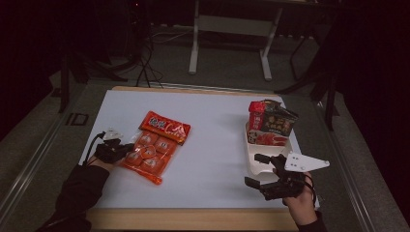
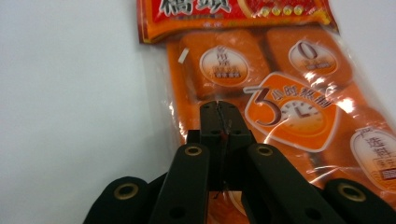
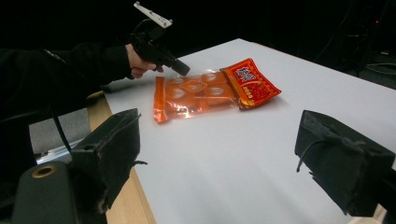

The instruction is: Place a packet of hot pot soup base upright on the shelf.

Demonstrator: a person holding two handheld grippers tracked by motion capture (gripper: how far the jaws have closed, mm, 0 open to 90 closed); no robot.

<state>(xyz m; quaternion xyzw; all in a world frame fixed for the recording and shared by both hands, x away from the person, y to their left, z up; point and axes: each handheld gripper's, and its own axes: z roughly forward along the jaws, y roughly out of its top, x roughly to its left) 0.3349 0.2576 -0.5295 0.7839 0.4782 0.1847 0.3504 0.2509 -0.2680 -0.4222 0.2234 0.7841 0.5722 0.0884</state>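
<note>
An orange snack bag (image 1: pixel 155 144) with several wrapped pieces lies flat on the left half of the white table. My left gripper (image 1: pixel 126 148) is at its near-left edge. In the left gripper view the jaws (image 2: pixel 219 112) are pressed together on the bag's film (image 2: pixel 280 93). In the right gripper view that gripper's tip meets the bag (image 3: pixel 205 91) at its far edge. My right gripper (image 1: pixel 252 169) stands wide open beside a white tray (image 1: pixel 255 151), with nothing between its jaws (image 3: pixel 219 130).
Red and dark snack packets (image 1: pixel 270 122) stand in the far end of the tray. The table's wooden front edge (image 1: pixel 193 218) runs close to both hands. Beyond the table are a white frame (image 1: pixel 227 29) and floor cables (image 1: pixel 147 67).
</note>
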